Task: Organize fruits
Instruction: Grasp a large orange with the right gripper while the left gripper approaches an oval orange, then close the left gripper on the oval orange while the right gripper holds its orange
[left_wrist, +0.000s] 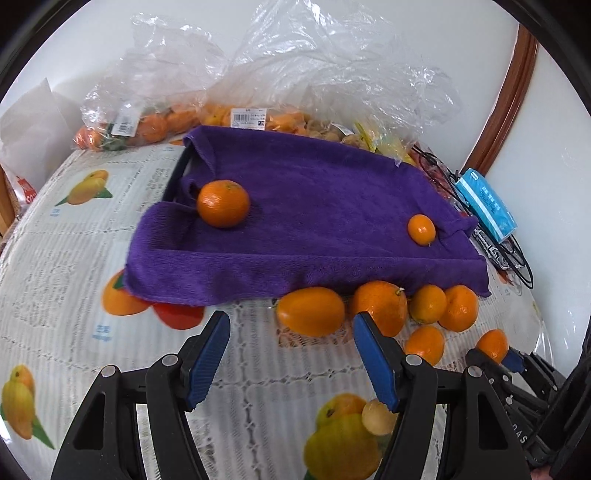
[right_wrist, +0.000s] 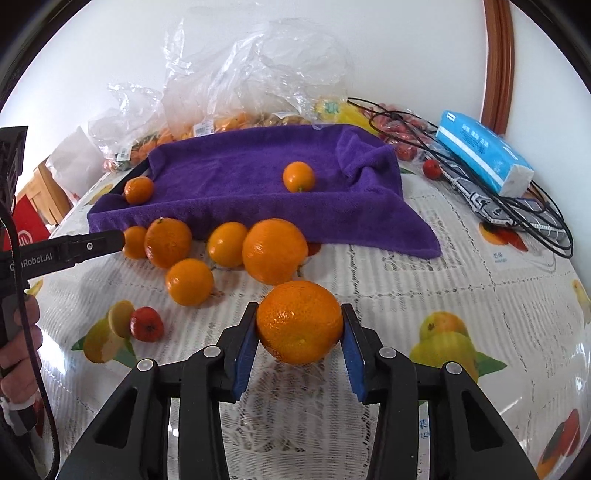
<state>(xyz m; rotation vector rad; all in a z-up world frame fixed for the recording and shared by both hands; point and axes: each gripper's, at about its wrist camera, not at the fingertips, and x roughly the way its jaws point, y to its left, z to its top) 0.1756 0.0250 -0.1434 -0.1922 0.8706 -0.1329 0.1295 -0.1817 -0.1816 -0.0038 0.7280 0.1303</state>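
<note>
1. Orange (right_wrist: 300, 321), round and dimpled with no long axis, sits off the tablecloth (right_wrist: 424, 295), clamped by the right gripper (right_wrist: 300, 332).
2. Left gripper (left_wrist: 291, 354) gapes empty near the oval kumquat (left_wrist: 311, 311), lying crosswise.
3. Fuzzy purple towel (left_wrist: 314, 206) holds two fruits.

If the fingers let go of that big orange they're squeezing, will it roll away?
Probably a little. The big orange is round, so it would likely roll on the flat tablecloth. Its skin looks bumpy, and the right gripper has ribbed blue fingers on both sides, so it seems unlikely to slip. It looks firm, not squashed.
</note>
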